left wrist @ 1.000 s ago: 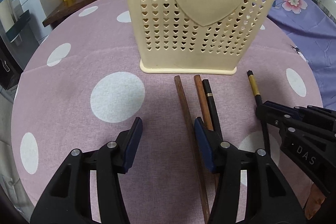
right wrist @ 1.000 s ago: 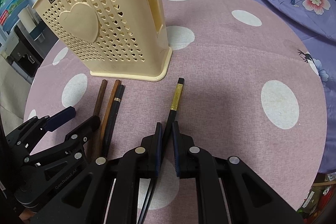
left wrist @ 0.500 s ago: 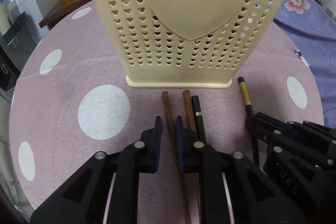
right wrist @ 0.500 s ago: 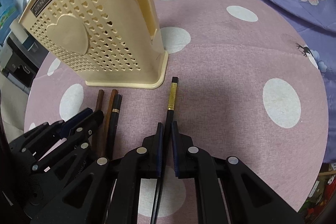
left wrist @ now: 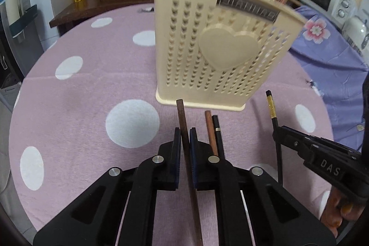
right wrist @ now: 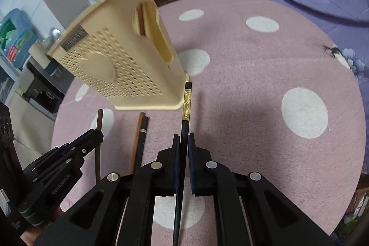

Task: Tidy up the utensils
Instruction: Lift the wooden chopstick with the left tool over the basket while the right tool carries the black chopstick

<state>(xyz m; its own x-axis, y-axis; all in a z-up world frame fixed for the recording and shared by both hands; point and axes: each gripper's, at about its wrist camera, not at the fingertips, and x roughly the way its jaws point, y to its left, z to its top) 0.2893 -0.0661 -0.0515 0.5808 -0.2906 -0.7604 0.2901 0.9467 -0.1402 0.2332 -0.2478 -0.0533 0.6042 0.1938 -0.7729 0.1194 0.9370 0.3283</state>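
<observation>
While a dark brown wooden chopstick (left wrist: pixel 184 130) is clamped in the left gripper (left wrist: pixel 185 130), a black gold-banded chopstick (right wrist: pixel 185 105) is pinched by the right gripper's (right wrist: pixel 183 137) narrowed fingers (right wrist: pixel 176 149), before the cream heart-perforated plastic holder (left wrist: pixel 221 57) on the pink polka-dot worktop (left wrist: pixel 80 89).

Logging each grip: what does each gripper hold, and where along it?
Left gripper pinches the dark brown wooden chopstick below its blunt upper end. Right gripper pinches the black gold-banded chopstick just below the band.
</observation>
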